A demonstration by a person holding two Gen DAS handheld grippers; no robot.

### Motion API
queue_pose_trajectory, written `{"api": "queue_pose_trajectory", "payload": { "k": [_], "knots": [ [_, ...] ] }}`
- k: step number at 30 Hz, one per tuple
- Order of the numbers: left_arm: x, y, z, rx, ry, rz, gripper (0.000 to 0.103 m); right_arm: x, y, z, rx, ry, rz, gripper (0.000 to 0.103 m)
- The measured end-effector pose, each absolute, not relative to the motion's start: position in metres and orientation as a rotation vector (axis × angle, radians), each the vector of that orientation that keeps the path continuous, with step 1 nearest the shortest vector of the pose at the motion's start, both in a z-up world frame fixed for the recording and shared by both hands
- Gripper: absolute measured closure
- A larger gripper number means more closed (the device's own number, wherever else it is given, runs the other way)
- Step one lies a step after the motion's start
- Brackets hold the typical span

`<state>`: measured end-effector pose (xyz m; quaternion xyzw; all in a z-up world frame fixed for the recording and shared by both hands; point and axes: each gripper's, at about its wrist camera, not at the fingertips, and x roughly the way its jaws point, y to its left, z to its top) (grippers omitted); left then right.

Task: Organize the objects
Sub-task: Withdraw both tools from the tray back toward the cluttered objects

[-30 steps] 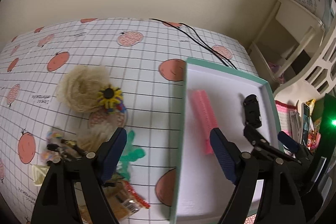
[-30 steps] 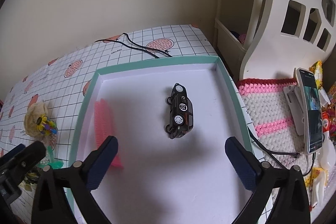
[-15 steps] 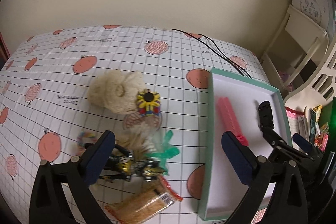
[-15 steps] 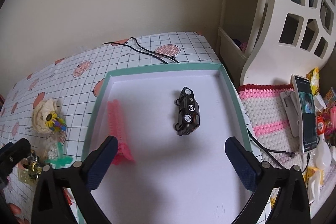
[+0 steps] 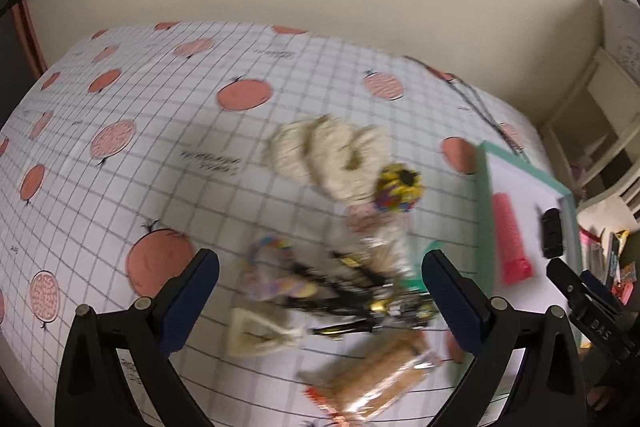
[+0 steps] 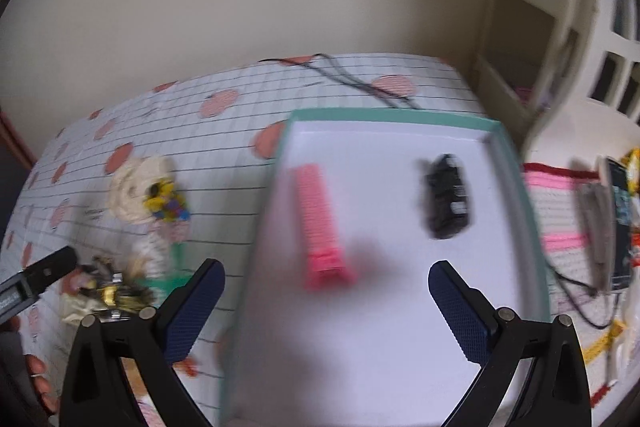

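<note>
My left gripper (image 5: 320,291) stands open above a heap of small things on the checked tablecloth: a black and gold toy (image 5: 360,291), a colourful hair tie (image 5: 276,267), a wrapped snack (image 5: 380,375) and a cream scrunchie (image 5: 332,155) with a sunflower clip (image 5: 400,183). Nothing is between its fingers. My right gripper (image 6: 326,301) is open over the white tray with a green rim (image 6: 384,117), empty. In the tray lie a pink comb (image 6: 320,223) and a black toy car (image 6: 446,197). Both views are blurred.
A black cable (image 6: 352,79) runs across the table's far side by the wall. White shelving (image 6: 560,39) stands to the right. A phone (image 6: 622,219) rests on a pink and cream crocheted mat (image 6: 556,211) beside the tray.
Both grippers have swung left. The left one has gone from the tray's edge to above the heap, its jaws wider apart. The pink comb and black car stay in the tray.
</note>
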<state>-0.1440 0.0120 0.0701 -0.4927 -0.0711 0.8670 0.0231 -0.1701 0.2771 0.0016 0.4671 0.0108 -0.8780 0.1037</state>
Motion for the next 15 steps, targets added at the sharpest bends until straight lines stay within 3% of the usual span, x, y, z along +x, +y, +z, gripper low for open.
{"api": "queue_pose_trajectory", "payload": {
  "k": [15],
  "knots": [
    [-0.148,-0.039,0.046,-1.67,-0.335,2.625,0.002,-0.156,0.194,0.002,1.362,0.118,-2.43,0.0]
  ]
}}
